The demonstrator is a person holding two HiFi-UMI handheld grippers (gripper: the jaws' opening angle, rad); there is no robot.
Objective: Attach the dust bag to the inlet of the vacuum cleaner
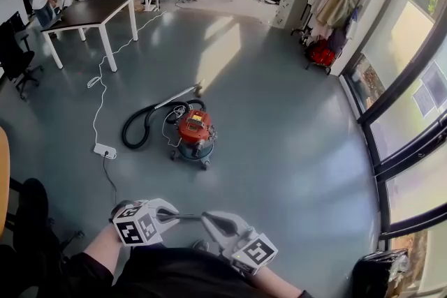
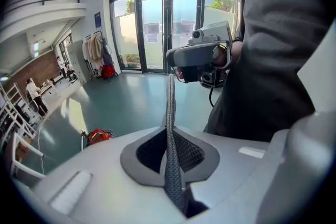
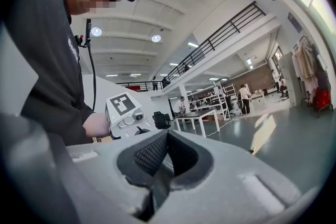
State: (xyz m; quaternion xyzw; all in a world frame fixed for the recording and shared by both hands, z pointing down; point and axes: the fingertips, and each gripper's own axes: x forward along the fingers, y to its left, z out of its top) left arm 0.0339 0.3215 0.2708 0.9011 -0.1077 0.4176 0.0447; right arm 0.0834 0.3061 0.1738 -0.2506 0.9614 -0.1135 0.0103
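The vacuum cleaner [image 1: 194, 132], red on top with a teal drum, stands on the floor ahead with its black hose [image 1: 137, 128] looped to its left; it also shows small in the left gripper view [image 2: 98, 136]. Close to my body, a thin grey woven piece, the dust bag [image 1: 188, 217] seen edge-on, spans between both grippers. My left gripper [image 1: 174, 216] is shut on one end of the dust bag [image 2: 169, 113]. My right gripper [image 1: 207, 220] is shut on the other end, its jaws tight together [image 3: 160, 176].
A white power strip [image 1: 105, 150] and its cable lie left of the vacuum. A dark-topped table [image 1: 98, 10] stands at the far left, a coat rack [image 1: 332, 7] at the far right by the glass doors [image 1: 412, 94]. A black case [image 1: 380, 272] sits at my right.
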